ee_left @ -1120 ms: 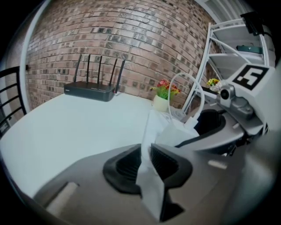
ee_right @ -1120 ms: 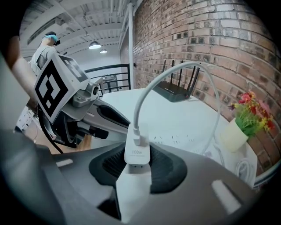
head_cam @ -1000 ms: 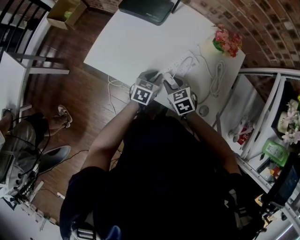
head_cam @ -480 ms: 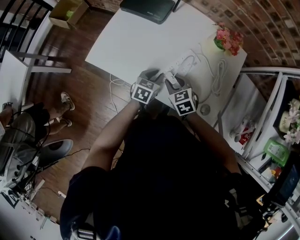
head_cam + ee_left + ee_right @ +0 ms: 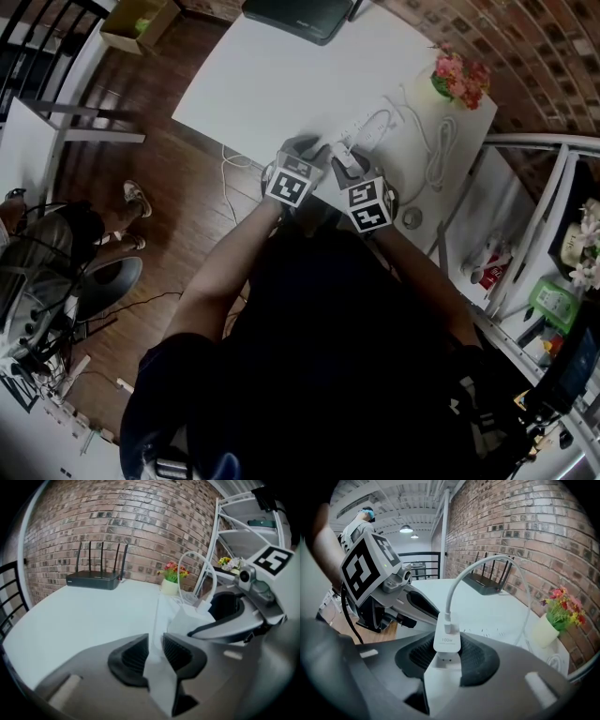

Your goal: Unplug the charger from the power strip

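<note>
A white power strip [image 5: 367,129] lies on the white table [image 5: 272,84] near its front right edge. My left gripper [image 5: 155,651] is shut on the near end of the strip [image 5: 159,684], pads pressed on both its sides. The white charger [image 5: 446,639], with a white cable [image 5: 487,564] arching out of its top, stands on the strip [image 5: 440,686]. My right gripper [image 5: 446,656] is shut on the charger. In the head view the two grippers [image 5: 302,155] [image 5: 345,173] sit side by side over the strip, and the charger [image 5: 343,159] shows between them.
A black router [image 5: 295,14] stands at the table's far edge. A flower pot [image 5: 455,82] is at the back right, with a coiled white cable [image 5: 436,155] beside it. A white metal shelf [image 5: 544,234] stands right of the table. A seated person [image 5: 56,248] is at the left.
Both grippers keep their places and grips. The seated person's foot at the left has shifted a little.
</note>
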